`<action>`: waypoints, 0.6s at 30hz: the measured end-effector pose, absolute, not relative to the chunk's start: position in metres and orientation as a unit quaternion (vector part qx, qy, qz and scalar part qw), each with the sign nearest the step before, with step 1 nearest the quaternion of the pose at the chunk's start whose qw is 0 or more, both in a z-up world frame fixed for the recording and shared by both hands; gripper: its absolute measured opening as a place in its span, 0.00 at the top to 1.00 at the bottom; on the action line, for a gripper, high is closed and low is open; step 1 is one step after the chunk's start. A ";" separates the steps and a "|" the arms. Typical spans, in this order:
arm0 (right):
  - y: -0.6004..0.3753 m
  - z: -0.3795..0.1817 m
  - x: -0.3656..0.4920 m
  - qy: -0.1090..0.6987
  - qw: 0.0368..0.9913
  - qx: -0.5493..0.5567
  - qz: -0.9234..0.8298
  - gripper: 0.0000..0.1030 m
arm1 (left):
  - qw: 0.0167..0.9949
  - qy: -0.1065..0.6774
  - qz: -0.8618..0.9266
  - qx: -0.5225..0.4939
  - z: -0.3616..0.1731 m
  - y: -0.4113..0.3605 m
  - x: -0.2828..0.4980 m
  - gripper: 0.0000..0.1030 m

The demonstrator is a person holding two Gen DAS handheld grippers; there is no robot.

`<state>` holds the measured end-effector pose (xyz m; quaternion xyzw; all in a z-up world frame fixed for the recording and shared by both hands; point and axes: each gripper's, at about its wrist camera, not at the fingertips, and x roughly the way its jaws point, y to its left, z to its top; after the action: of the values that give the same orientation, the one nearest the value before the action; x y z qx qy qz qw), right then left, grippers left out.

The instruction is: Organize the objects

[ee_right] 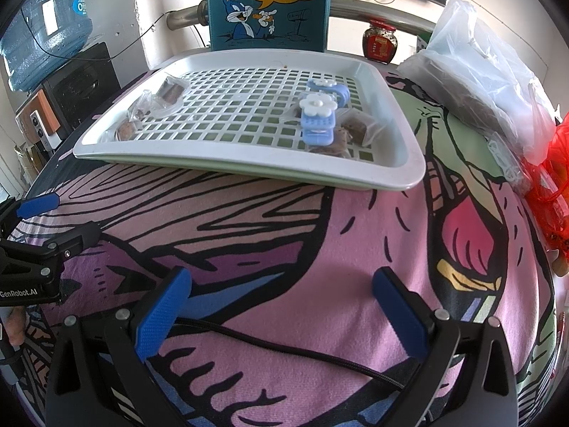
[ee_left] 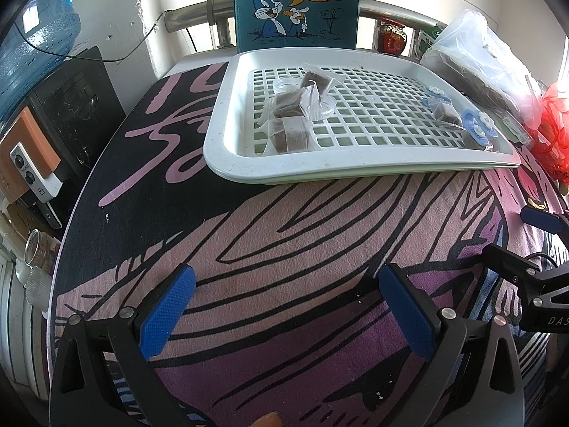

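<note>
Both grippers hover released, jaws spread wide and holding nothing, over the near part of a table covered by a cartoon-printed cloth [ee_left: 284, 235]: the left gripper [ee_left: 286, 306] and the right gripper [ee_right: 281, 306]. The white slotted tray [ee_right: 249, 174] sits toward the far edge of the table, in front of an upright teal Bugs Bunny board [ee_left: 297, 3]. Near the tray's left edge lie several wrapped brown blocks [ee_left: 288, 128] with a clear round lid [ee_left: 284, 85] among them; the left wrist view shows these large and clearly, while in the right wrist view they are small and partly blurred by their wrappers. The right wrist view in turn gives the better look at the blue flower clips [ee_right: 317, 119] near the tray's right edge, resting on and beside more wrapped blocks [ee_right: 355, 130]; how many blocks lie under the clips cannot be made out. Only the right view shows a black cable [ee_right: 284, 341] crossing the cloth between its fingers. A clear plastic bag [ee_right: 480, 71] and a red mesh bag [ee_right: 554, 174] crowd the table's right edge, the red one cut off by the frame. A water jug [ee_left: 39, 35] stands off the table's left side.
</note>
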<state>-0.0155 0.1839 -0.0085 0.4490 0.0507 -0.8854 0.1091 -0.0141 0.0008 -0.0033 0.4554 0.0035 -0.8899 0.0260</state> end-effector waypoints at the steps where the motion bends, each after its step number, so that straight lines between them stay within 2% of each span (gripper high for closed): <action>1: 0.184 -0.008 -0.016 0.051 0.109 0.449 -0.885 0.00 | 0.026 0.003 -0.890 0.455 -0.003 0.001 -0.014 0.00; 18: 0.183 -0.009 -0.015 0.048 0.111 0.449 -0.885 0.00 | 0.026 0.004 -0.890 0.455 -0.003 0.001 -0.014 0.00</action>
<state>-0.0151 0.1835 -0.0087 0.4491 0.0484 -0.8852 0.1110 -0.0139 0.0009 -0.0033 0.4552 0.0036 -0.8900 0.0262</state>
